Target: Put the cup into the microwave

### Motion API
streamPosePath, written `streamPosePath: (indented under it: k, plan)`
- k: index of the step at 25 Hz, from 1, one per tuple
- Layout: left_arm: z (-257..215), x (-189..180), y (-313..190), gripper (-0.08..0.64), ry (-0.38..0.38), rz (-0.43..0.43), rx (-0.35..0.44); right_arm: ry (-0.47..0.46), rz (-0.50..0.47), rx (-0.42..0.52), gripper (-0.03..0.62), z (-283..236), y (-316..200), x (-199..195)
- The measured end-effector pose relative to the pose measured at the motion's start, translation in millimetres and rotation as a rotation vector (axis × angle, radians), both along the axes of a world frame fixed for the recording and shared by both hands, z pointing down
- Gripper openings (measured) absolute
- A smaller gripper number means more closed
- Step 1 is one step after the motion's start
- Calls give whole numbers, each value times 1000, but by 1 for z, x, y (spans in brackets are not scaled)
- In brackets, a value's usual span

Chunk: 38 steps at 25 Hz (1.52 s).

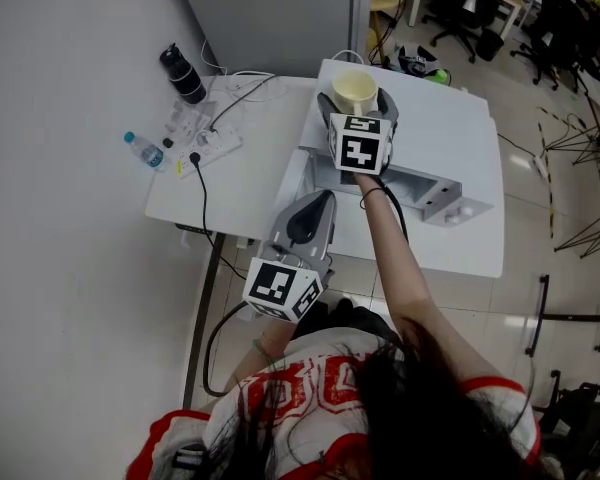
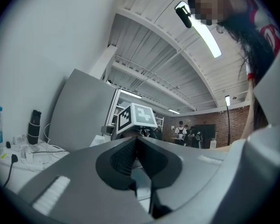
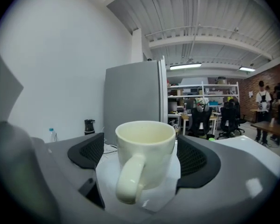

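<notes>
Standing upright on a white surface (image 3: pixel 162 199), between the spread jaws of the right gripper (image 3: pixel 142 146): cream cup (image 3: pixel 147 155).
Long axis vertical, mouth at 12 o'clock, handle at 6 o'clock toward the camera, only pale inner wall showing inside. Pads at 3 and 9 o'clock, not pressing. Left gripper (image 2: pixel 136 143) pressed together on nothing, at 7 o'clock from cup in head view.

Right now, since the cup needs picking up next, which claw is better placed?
Right. The right claw has its jaws open on either side of the cup; the left claw is shut, held back, apart from it.
</notes>
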<state>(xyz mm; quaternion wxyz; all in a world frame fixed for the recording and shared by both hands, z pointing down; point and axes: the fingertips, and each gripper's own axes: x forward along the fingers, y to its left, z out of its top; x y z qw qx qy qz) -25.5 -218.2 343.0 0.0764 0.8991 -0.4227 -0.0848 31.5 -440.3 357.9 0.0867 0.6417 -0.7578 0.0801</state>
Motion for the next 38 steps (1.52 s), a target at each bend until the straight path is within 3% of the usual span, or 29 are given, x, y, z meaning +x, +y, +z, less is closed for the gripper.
streamPosePath:
  k: [3, 8, 13, 17, 22, 28, 38]
  plan:
    - [0, -5, -2, -11, 3, -2, 1, 10, 56, 0, 494, 3, -7, -2]
    - [-1, -9, -1, -11, 3, 2, 2, -24, 92, -88, 495, 17, -19, 5]
    - [-2, -12, -1, -11, 12, 14, 4, -49, 66, -114, 494, 17, -31, 4]
    - [-5, -11, 0, -11, 13, 28, 8, -52, 73, -117, 457, 17, -34, 10]
    - [-6, -12, 2, -11, 22, 40, 12, -55, -4, -99, 456, 15, -27, 5]
    - [-8, -12, 7, -11, 28, 55, 13, -111, -57, -87, 454, 6, 2, 7]
    - [-1, -2, 26, -11, 27, 132, 5, -99, -58, -30, 455, -21, 79, 23]
